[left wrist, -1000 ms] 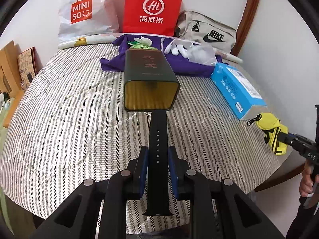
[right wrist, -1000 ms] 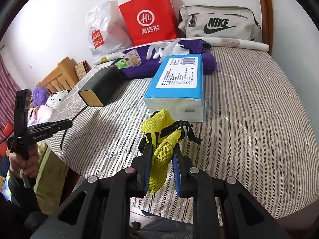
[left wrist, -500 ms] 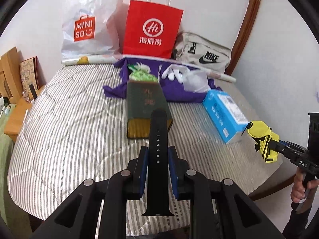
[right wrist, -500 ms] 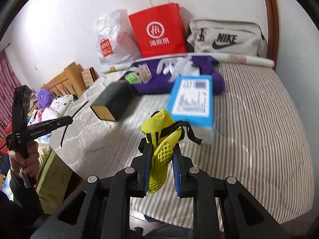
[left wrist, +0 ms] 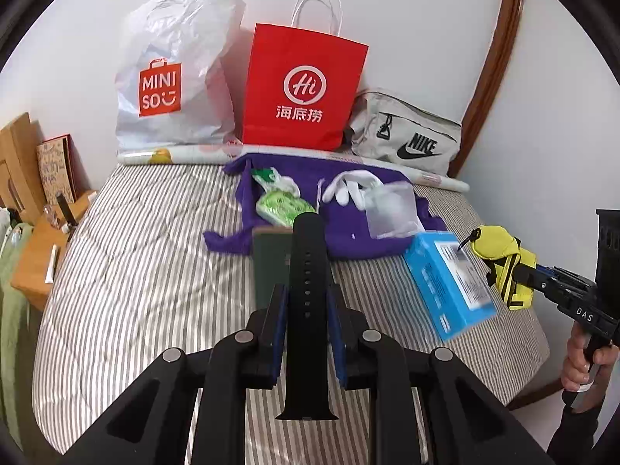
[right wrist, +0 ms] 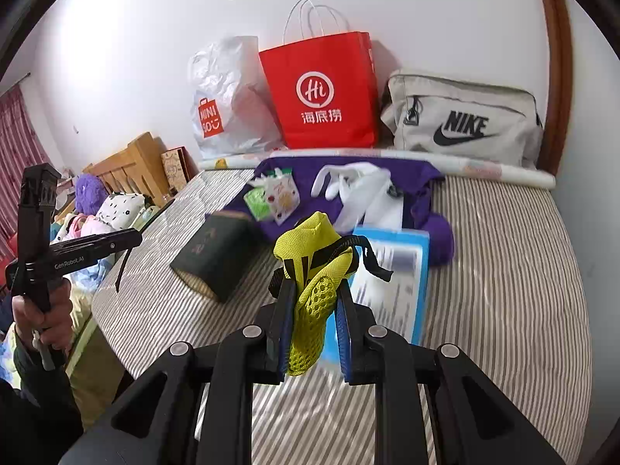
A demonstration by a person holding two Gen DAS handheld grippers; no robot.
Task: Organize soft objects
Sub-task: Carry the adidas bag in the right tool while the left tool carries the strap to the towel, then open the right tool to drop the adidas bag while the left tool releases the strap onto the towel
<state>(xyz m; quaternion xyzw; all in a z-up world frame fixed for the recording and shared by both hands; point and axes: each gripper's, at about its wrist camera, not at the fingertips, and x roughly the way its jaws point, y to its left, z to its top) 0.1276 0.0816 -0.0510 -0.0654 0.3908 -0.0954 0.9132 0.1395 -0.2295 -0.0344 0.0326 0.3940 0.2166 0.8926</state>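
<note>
Left gripper (left wrist: 306,302) clamps black watch strap (left wrist: 307,271) lengthwise, pointing forward; right gripper (right wrist: 313,302) pinches yellow mesh pouch (right wrist: 312,271) upright.

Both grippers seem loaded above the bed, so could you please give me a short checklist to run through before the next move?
1. Left gripper shut on the black strap: ok.
2. Right gripper shut on the yellow mesh pouch: ok.
3. Strap held clear of the dark green box: ok.
4. Pouch's black cord free of the blue tissue pack: cannot tell, since the pack is blurred.
5. Red paper bag upright and open for a drop: upright, but opening not visible, so cannot tell.
</note>
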